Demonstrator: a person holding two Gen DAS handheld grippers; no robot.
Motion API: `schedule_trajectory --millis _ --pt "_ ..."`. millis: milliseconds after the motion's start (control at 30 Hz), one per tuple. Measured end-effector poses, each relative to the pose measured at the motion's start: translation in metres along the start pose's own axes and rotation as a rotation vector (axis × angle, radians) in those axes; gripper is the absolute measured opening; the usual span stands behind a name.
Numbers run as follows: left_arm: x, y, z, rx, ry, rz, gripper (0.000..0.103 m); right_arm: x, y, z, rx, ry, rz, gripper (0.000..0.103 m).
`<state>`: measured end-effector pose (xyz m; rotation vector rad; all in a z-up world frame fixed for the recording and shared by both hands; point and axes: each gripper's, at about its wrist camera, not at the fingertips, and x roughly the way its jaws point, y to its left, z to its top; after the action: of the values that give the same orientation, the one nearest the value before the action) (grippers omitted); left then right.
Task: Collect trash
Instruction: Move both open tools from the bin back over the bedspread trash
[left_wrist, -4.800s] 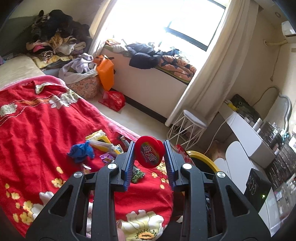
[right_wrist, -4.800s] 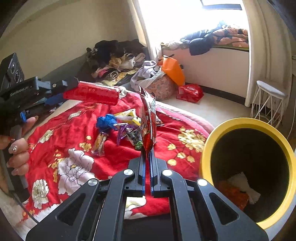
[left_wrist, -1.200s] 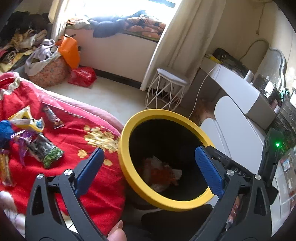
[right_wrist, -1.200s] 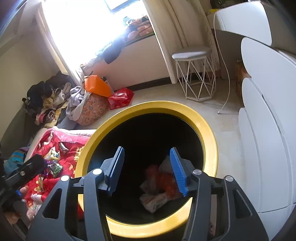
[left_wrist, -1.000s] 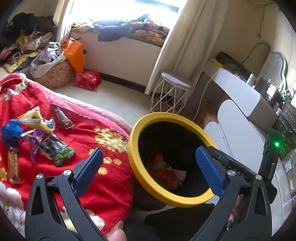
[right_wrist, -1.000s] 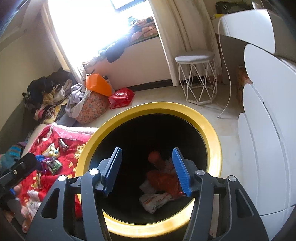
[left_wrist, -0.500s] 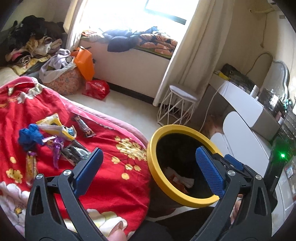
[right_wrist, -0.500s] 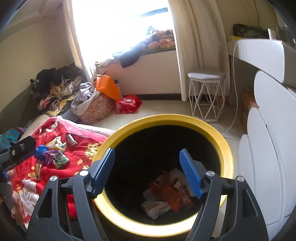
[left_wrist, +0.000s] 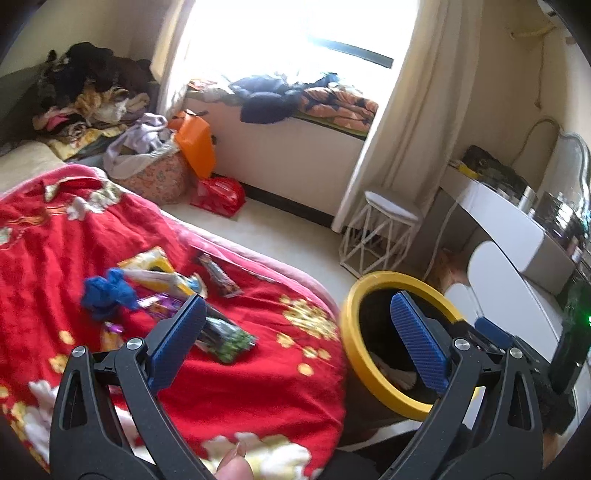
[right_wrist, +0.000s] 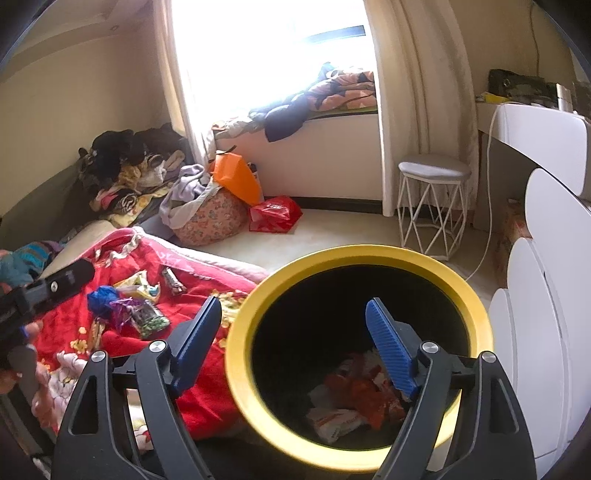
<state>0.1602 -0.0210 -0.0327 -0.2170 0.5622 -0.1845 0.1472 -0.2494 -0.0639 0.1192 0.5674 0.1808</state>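
**Between drops: both claws empty, more wrappers left on the bed**

Step in hand (judged): the gap between a deposit and the next pick. The yellow-rimmed bin (right_wrist: 476, 314) stands on the floor against the near edge of the bed (left_wrist: 55, 236), with crumpled red and white wrappers (right_wrist: 354, 395) lying at its bottom.

Right claw (right_wrist: 295, 339): over the bin mouth, jaws opening, nothing between them. Left claw (left_wrist: 295, 332): jaws spread wide, released, nothing held; it looks out over the bed's near edge.

Trash not yet collected sits in a loose cluster on the red blanket, toward the bed's near edge and well apart from the bin:
- green-and-black packet (left_wrist: 225, 338), flat, long axis running from the middle of the bed down toward the near edge by the bin
- dark narrow bar wrapper (left_wrist: 218, 277), flat, long axis roughly parallel to the packet's
- yellow wrapper (left_wrist: 155, 273), long axis across the other two
- purple foil (left_wrist: 159, 306), crumpled, half hidden behind the left claw's finger
- blue crumpled wad (left_wrist: 107, 295), no clear axis

Next move (judged): either claw goes to the cluster. The green packet lies nearest; the claw should close across its short side, its jaws crosswise to the long axis. Foil is thin and flat on soft blanket, so the pinch may catch fabric.
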Motion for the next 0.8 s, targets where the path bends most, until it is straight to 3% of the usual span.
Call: schedule_trajectory --millis 800 --pt "-0.02 0.074 0.021 -0.125 -0.06 0.117 0.092 0.017 0.079 0.015 -0.112 0.03 0.127 0.08"
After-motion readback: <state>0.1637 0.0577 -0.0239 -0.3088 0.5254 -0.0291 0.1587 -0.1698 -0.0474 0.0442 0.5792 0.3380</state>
